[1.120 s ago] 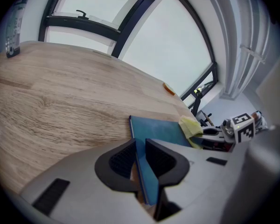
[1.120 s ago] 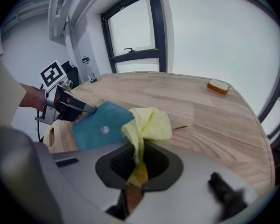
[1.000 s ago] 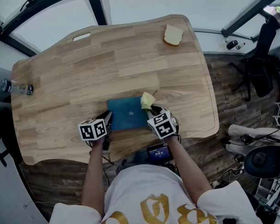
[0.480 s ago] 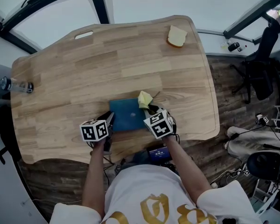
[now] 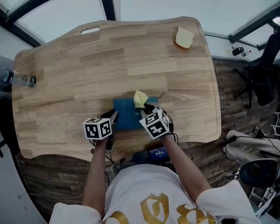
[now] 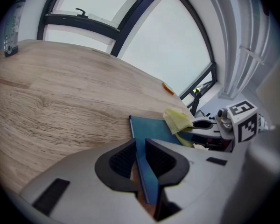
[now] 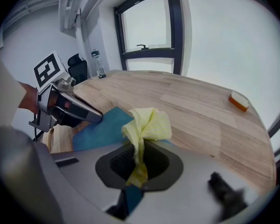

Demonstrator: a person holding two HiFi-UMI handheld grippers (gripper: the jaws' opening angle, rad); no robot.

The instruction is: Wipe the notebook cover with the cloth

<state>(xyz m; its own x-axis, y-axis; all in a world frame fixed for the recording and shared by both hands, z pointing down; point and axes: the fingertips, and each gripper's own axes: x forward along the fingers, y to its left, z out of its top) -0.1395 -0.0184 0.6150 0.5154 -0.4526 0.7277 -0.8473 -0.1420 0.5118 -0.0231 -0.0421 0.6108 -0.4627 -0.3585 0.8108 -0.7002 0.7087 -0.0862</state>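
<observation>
A blue notebook (image 5: 127,114) lies flat near the table's front edge. My left gripper (image 5: 112,119) is shut on the notebook's left edge (image 6: 143,169), which stands between the dark pads (image 6: 122,159). A crumpled yellow cloth (image 5: 140,98) rests on the cover toward its far right. My right gripper (image 5: 146,108) is shut on the cloth, and a bunch of it (image 7: 147,124) sticks out above the jaws. In the right gripper view the notebook (image 7: 100,127) lies to the left, with the left gripper (image 7: 71,109) at its edge.
A yellow sponge (image 5: 184,38) lies at the wooden table's far right corner. A clear bottle (image 5: 18,80) lies on its side at the left edge. A slot (image 5: 90,31) is cut in the far edge. An office chair (image 5: 261,73) stands to the right, off the table.
My right gripper has carried the cloth leftward across the notebook cover. The left gripper keeps its hold on the notebook's edge.
</observation>
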